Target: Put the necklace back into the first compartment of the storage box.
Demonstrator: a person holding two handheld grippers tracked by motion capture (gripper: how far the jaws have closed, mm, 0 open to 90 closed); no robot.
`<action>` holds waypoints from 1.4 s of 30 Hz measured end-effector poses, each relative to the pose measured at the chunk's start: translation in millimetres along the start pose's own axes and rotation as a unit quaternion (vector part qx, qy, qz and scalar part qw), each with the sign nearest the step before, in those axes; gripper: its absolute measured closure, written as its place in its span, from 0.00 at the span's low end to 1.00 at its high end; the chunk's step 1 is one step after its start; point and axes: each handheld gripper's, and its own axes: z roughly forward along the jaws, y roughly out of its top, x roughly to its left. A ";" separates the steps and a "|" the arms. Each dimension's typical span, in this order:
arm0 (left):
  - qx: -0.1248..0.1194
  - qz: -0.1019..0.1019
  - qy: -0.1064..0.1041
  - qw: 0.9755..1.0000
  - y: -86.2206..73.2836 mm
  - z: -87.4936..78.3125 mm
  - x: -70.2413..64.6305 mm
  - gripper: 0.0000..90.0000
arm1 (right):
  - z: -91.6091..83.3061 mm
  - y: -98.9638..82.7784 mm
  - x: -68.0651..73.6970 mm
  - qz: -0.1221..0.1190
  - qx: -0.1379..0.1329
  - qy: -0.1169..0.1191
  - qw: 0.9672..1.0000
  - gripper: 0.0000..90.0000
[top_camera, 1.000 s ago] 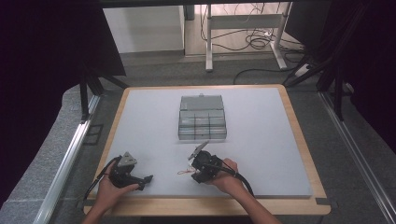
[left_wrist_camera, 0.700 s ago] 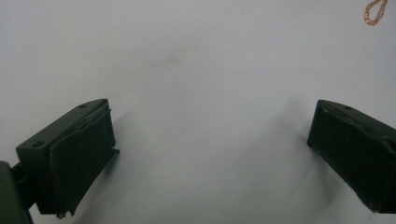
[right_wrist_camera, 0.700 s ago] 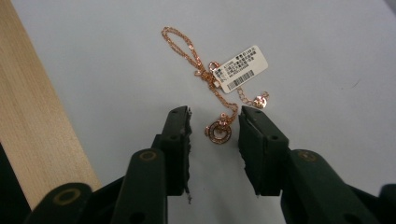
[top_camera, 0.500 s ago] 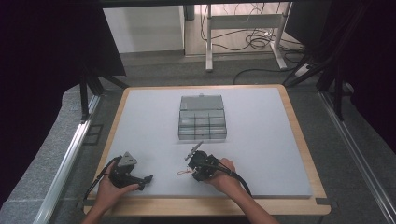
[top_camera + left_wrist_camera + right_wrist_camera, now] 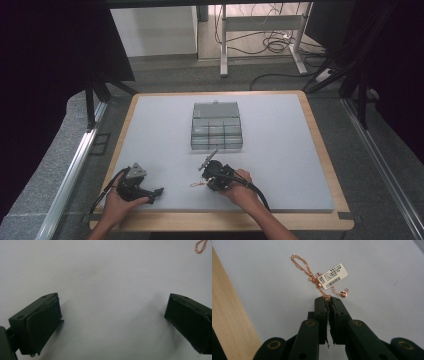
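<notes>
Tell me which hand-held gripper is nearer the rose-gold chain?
Right. The right hand-held gripper has just closed its jaws on the rose-gold chain. The left hand-held gripper sits apart, jaws open, off to the chain's left.

High view overhead facing forward-down, tongs views close, sharing grey mat

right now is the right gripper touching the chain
Touching. In the right gripper view the right gripper has just been closing, and its jaws are pinched on the rose-gold chain at their tips, with the chain's white tag lying on the mat beyond.
</notes>
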 end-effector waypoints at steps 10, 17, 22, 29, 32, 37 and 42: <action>0.000 0.000 0.000 1.000 0.0 0.0 0.0 0.01 | 0.9 5.6 -3.7 0.007 0.006 0.007 1.000 0.82; 0.000 0.000 0.000 1.000 0.0 0.0 0.0 0.01 | 3.7 12.2 4.0 -0.006 0.016 -0.010 1.000 0.85; 0.000 0.000 0.000 1.000 0.0 0.0 -0.1 0.01 | 4.0 12.9 7.6 -0.003 0.018 -0.018 1.000 0.86; 0.000 0.000 0.000 1.000 0.0 0.0 0.1 0.01 | 2.1 11.1 5.6 -0.003 0.013 -0.011 1.000 0.92; 0.000 0.000 0.000 1.000 0.0 -0.1 0.1 0.01 | -0.5 10.3 4.3 -0.002 0.004 -0.004 1.000 0.93; 0.000 0.000 0.000 1.000 -0.2 -0.1 -0.1 0.01 | 0.5 7.8 3.4 -0.003 0.011 0.002 1.000 0.93; 0.000 0.000 0.000 1.000 -0.2 -0.1 -0.1 0.01 | 0.1 7.7 3.1 -0.006 0.010 0.002 1.000 0.94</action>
